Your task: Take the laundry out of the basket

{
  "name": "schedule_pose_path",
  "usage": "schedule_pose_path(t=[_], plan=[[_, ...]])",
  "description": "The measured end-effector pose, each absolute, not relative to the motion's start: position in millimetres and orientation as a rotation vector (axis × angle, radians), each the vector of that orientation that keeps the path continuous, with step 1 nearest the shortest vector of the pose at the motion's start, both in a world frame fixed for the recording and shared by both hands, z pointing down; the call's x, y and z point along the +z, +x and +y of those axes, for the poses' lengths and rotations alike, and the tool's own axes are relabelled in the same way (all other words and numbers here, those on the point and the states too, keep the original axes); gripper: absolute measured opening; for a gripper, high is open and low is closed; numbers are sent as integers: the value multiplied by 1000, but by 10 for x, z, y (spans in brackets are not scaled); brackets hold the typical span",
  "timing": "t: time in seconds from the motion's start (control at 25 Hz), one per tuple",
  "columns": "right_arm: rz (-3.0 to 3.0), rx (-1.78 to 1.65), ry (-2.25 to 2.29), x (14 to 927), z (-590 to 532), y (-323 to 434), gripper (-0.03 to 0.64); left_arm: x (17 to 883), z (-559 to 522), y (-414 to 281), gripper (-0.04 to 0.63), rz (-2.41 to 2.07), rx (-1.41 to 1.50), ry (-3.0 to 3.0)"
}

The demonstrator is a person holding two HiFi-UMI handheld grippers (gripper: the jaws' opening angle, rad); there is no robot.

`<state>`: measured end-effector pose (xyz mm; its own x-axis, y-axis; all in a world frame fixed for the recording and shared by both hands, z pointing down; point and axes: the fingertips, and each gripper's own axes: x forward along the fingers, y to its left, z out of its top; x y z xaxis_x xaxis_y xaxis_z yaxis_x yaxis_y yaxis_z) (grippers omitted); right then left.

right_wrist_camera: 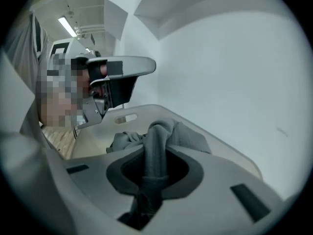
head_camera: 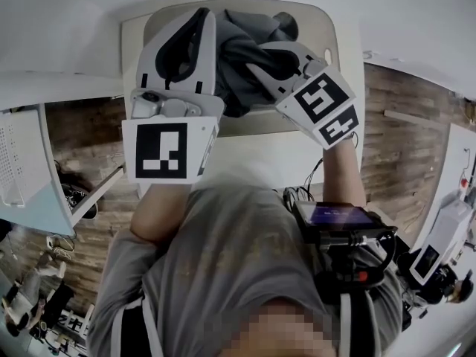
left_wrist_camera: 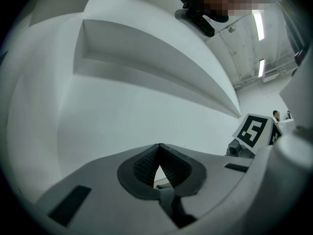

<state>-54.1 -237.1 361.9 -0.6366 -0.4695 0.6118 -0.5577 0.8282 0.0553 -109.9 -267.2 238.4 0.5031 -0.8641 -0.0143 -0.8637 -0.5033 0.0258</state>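
Right gripper (right_wrist_camera: 155, 166): jaws nearly together, clamped on a narrow rope-like fold of the grey garment (right_wrist_camera: 164, 131). The rest of the cloth hangs ahead of and below the jaws, down into the basket (right_wrist_camera: 142, 110).

Left gripper (left_wrist_camera: 159, 163): jaws fully together, nothing between the pads. It sits just to the left of the bunched cloth and takes no share of the load.

Risks, as judged:
- Your hold is on one thin fold. If the weight of the trailing bulk comes on suddenly, the fold may slide out of the pads.
- The cloth hanging below the jaws could catch on the basket rim and drag or tip the basket.
- With your left gripper closed and empty, nothing can catch a slip.
- I can't tell whether other pieces lie tangled underneath and would come up too.
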Motion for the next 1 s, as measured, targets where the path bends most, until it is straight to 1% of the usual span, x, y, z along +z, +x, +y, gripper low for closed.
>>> schedule_pose_path(t=[0.32, 0.64, 0.8, 1.0], plan=[[-2491, 53, 1048, 2842, -2264, -206, 57, 2007, -2222, -1024, 8, -1604, -88, 2769], [-2634, -92, 1292, 1817, -2121, 291, 55, 1653, -1680, -893, 8, -1649, -160, 2824], [-2641, -164, 1408, 1414, -1913, 592, 55, 1615, -1378, -792, 8, -1625, -184, 2851], [-2593, -227, 1539, 1182, -1698, 991, 54, 1688, -1243, -697, 8, -1593, -220, 2853]])
